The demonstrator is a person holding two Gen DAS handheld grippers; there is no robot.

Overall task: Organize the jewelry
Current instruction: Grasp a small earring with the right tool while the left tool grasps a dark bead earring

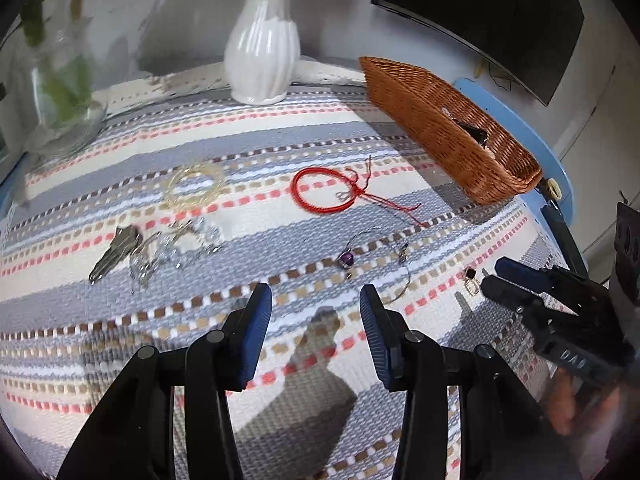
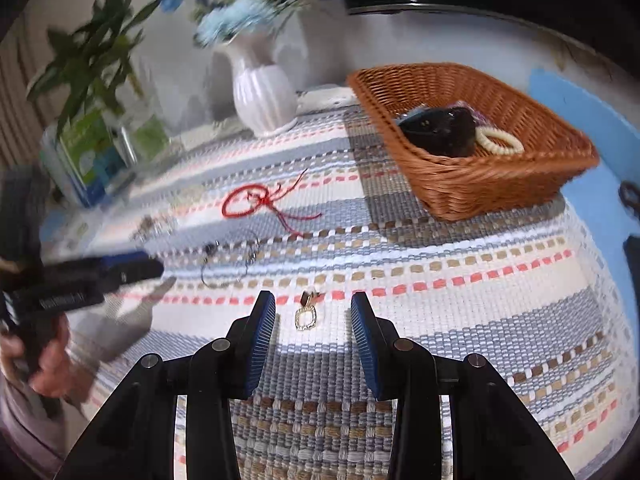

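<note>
- Right hand-held gripper [image 2: 313, 312], black with blue ribbed pads, is spread wide and holds nothing; it hangs low over the striped woven tablecloth [image 2: 460, 320] with the small gold earring lying between its fingertips.
- Left gripper [image 1: 316, 300] is likewise spread and empty, aimed at the cloth's middle, well apart from that earring.
- Brown wicker basket [image 2: 480, 184] stands ahead and to the right of the right gripper, already holding a dark item and a cream beaded bracelet [image 2: 500, 142].
- Red cord bracelet [image 1: 324, 192] lies mid-cloth, ahead of the left gripper; a thin wire necklace with a purple bead [image 1: 347, 258] lies nearer to it.
- Keys on a ring [image 1: 116, 252] lie to the left.
- Gold earring with a dark stud and square drop [image 2: 306, 314] lies with its long axis running away from the camera, roughly along the fingers, so the right gripper looks clearly nearer and need only lower and close across its narrow width.
</note>
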